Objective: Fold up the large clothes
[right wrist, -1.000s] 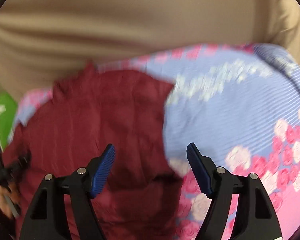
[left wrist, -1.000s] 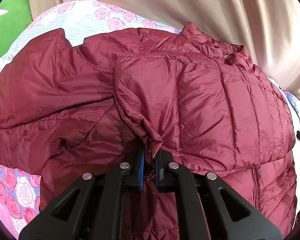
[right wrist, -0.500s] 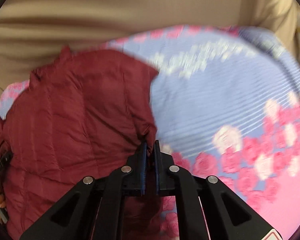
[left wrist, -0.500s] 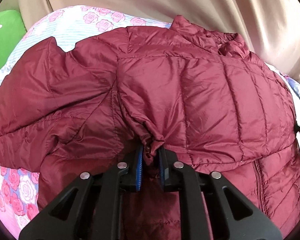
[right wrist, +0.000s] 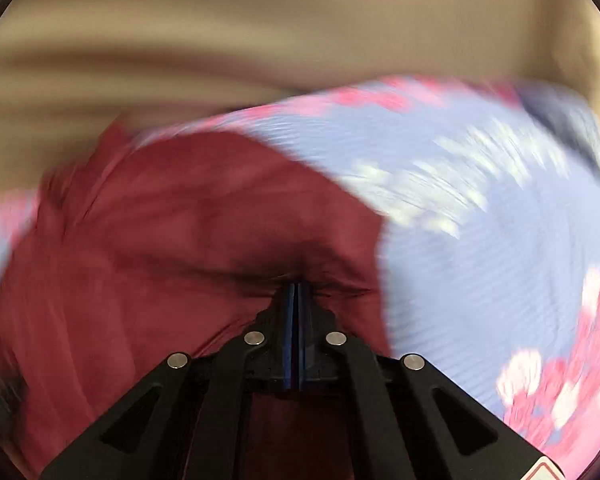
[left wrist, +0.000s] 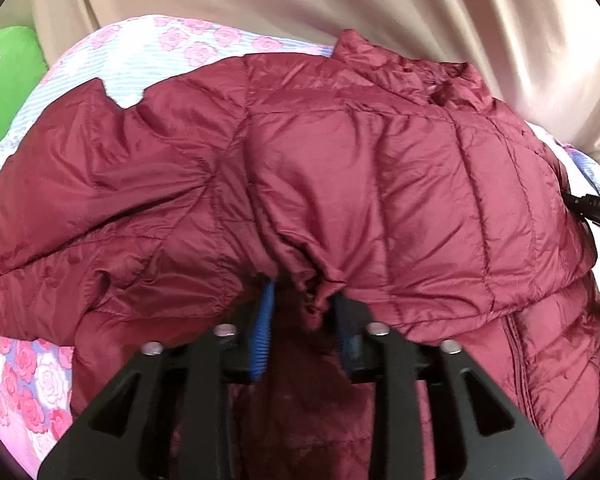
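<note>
Right claw [right wrist: 299, 300] pinching jacket [right wrist: 180, 240] fabric

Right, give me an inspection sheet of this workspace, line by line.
Surface: floral pink-and-blue striped bedsheet, mostly covered by the garment.
Job's things: maroon quilted puffer jacket spread out, collar at the far end, one panel folded over the body.
Clutter: green cushion at the far left edge.
Grippers: left gripper has just been opening, jaws apart, a bunched jacket edge between them but no longer pinched; right gripper has just closed, shut on the jacket's fabric; that view is blurred.
Cables: black connector at the right edge; where it leads is out of view.
Surroundings: beige draped fabric behind the bed.
</note>
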Motion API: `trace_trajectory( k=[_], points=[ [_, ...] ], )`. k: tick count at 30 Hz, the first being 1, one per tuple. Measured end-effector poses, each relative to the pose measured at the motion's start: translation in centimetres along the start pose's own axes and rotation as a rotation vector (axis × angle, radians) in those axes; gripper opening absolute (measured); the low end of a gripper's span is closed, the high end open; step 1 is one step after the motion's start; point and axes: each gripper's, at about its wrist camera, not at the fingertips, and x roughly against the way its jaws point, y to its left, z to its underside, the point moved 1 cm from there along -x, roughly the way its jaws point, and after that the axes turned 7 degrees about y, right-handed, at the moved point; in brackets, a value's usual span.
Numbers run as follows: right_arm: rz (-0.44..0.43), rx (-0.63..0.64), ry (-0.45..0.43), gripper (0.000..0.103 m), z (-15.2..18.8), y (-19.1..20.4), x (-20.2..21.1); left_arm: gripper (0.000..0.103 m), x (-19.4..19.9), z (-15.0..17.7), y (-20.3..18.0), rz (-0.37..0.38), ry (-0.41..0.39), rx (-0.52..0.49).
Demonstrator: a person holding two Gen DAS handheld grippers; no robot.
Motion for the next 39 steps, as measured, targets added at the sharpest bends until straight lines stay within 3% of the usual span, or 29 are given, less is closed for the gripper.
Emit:
trace_trajectory(
  k=[2, 6, 9, 11, 13, 14, 17, 19, 21, 26, 28, 30, 33, 36, 39],
  points=[
    [-0.046, -0.030, -0.027, 0.005, 0.5, -0.7, 1.9, 0.030, -0.2, -0.1, -0.1, -0.018, 0.002, -0.012],
    [-0.074, 0.177, -0.069, 0.009, 4.2, 2.1, 5.7, 0.030, -0.3, -0.3, 0.1, -0.026, 0.002, -0.020],
    [-0.023, 0.273, -0.030, 0.005, 6.8, 2.4, 4.5, 0.030, -0.2, -0.3, 0.4, -0.020, 0.000, -0.010],
    [0.091, 0.249, 0.064, 0.000, 7.3, 0.4, 1.0, 0.031, -0.1, -0.3, 0.3, -0.023, 0.000, -0.010],
    [0.028, 0.160, 0.067, 0.000, 6.9, -1.1, 0.9, 0.031, -0.2, -0.3, 0.2, -0.035, 0.001, -0.014],
    [0.043, 0.122, 0.056, 0.002, 6.7, -1.4, 1.7, 0.031, -0.1, -0.3, 0.1, -0.047, 0.000, -0.014],
    [0.036, 0.146, -0.008, 0.006, 6.5, -0.6, 3.7, 0.031, -0.1, -0.4, 0.3, -0.053, -0.001, -0.003],
    [0.051, 0.173, 0.006, 0.005, 6.7, 0.3, 2.9, 0.031, 0.0, -0.4, 0.6, -0.044, -0.005, 0.013],
    [0.135, 0.200, 0.058, 0.004, 7.6, 0.5, 0.3, 0.031, 0.1, -0.3, 1.1, -0.029, -0.008, 0.036],
    [0.214, 0.245, 0.008, 0.006, 8.5, 2.3, -0.4, 0.031, 1.8, 0.5, 3.4, -0.003, -0.025, 0.087],
    [0.244, 0.265, 0.001, 0.007, 8.8, 2.9, -0.9, 0.031, 3.1, 1.0, 5.8, -0.072, -0.033, 0.135],
    [0.251, 0.270, -0.001, 0.007, 8.8, 3.2, -1.2, 0.031, 4.5, 1.3, 9.1, -0.090, -0.040, 0.193],
    [0.227, 0.253, -0.003, 0.007, 9.7, 2.7, -0.3, 0.033, 6.8, 1.9, 15.9, -0.163, -0.049, 0.325],
    [0.204, 0.236, -0.002, 0.007, 9.8, 2.2, 0.2, 0.036, 8.4, 3.2, 24.4, -0.257, -0.046, 0.508],
    [0.200, 0.232, -0.003, 0.007, 9.9, 2.3, 0.0, 0.037, 9.3, 5.0, 30.9, -0.284, -0.051, 0.684]
  ],
)
